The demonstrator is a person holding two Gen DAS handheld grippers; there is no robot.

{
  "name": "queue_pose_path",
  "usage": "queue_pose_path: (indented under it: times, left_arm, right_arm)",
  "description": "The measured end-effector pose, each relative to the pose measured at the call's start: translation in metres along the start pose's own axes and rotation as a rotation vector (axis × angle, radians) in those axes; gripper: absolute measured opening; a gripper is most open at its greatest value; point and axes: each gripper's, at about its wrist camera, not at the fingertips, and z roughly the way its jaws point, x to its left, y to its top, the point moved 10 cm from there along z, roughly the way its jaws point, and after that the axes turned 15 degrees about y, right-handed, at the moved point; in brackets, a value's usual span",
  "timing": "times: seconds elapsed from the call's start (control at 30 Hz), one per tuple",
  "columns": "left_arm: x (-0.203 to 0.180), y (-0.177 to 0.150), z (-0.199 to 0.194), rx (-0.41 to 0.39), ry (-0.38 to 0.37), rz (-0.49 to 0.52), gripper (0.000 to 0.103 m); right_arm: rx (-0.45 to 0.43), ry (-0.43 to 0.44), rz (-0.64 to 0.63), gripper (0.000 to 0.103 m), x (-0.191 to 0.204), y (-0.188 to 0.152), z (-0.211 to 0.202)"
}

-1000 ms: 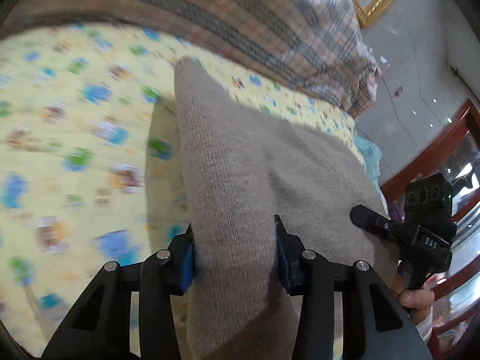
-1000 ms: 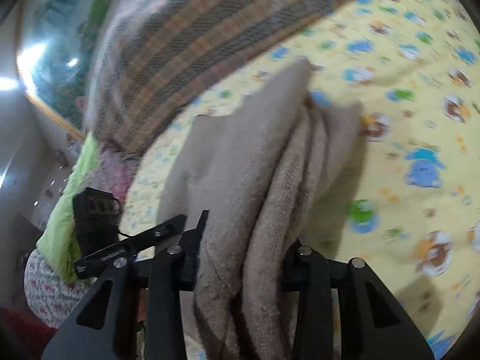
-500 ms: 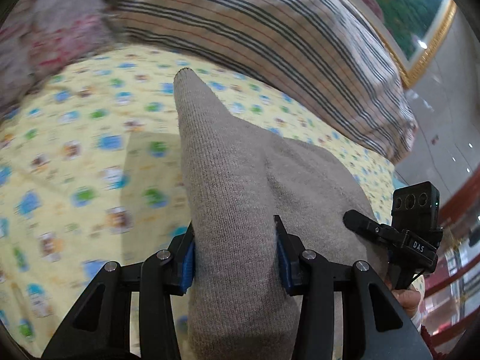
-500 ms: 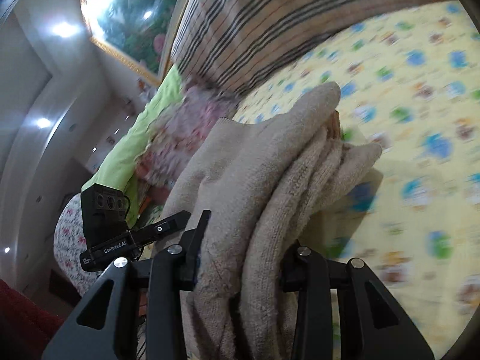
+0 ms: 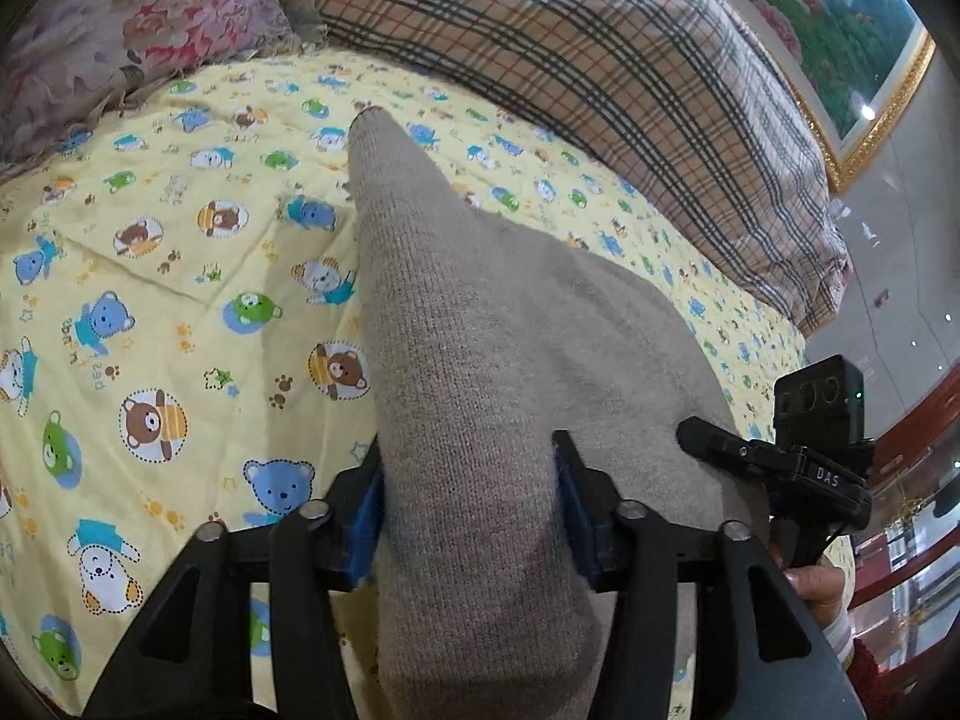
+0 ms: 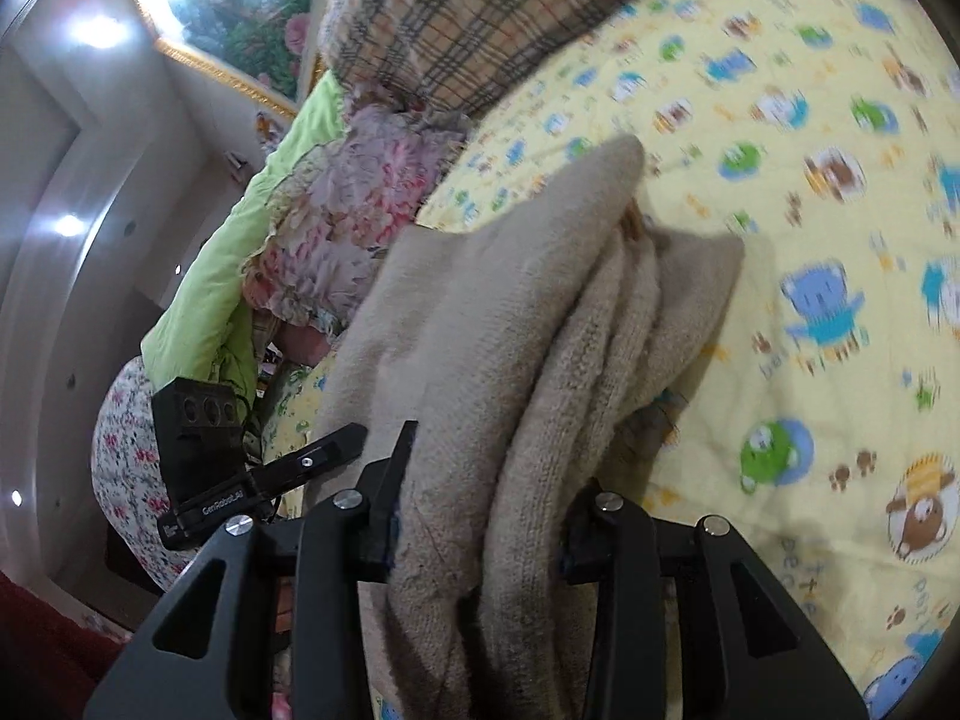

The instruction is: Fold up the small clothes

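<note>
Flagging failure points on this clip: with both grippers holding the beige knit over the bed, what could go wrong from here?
1. The right gripper pinches several bunched layers of the beige knit garment; a layer may slip out, spoiling the fold.
2. The left gripper grips a thick roll, so releasing could leave a lump.
3. The yellow bear-print sheet is creased, so the fold may land unevenly.

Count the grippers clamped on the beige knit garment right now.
2. The left gripper pinches one bunched edge of the beige knit garment; the right gripper clamps several stacked layers at its other end. Both hold it above the yellow bear-print sheet.
</note>
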Motion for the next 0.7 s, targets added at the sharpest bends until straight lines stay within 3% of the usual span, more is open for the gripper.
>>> queue_pose_path:
  times: [0.17,0.23,0.37,0.57,0.7]
  left_arm:
    - [0.008,-0.008,0.011,0.029,0.023,-0.024,0.083]
    - [0.014,-0.011,0.013,0.039,0.038,-0.039,0.088]
    - [0.019,-0.009,0.003,0.04,0.045,-0.041,0.088]
    - [0.023,0.015,-0.028,-0.049,0.125,-0.016,0.087]
    - [0.034,0.036,-0.036,-0.095,0.188,-0.06,0.087]
  right_arm:
    - [-0.027,-0.029,0.055,0.054,-0.018,-0.007,-0.002]
    - [-0.034,-0.051,0.048,0.057,-0.018,-0.008,-0.005]
    - [-0.053,-0.112,0.039,0.06,-0.012,-0.002,-0.016]
    - [-0.197,-0.148,-0.038,0.06,0.018,0.035,-0.061]
    - [-0.158,-0.199,-0.078,0.059,0.025,0.041,-0.058]
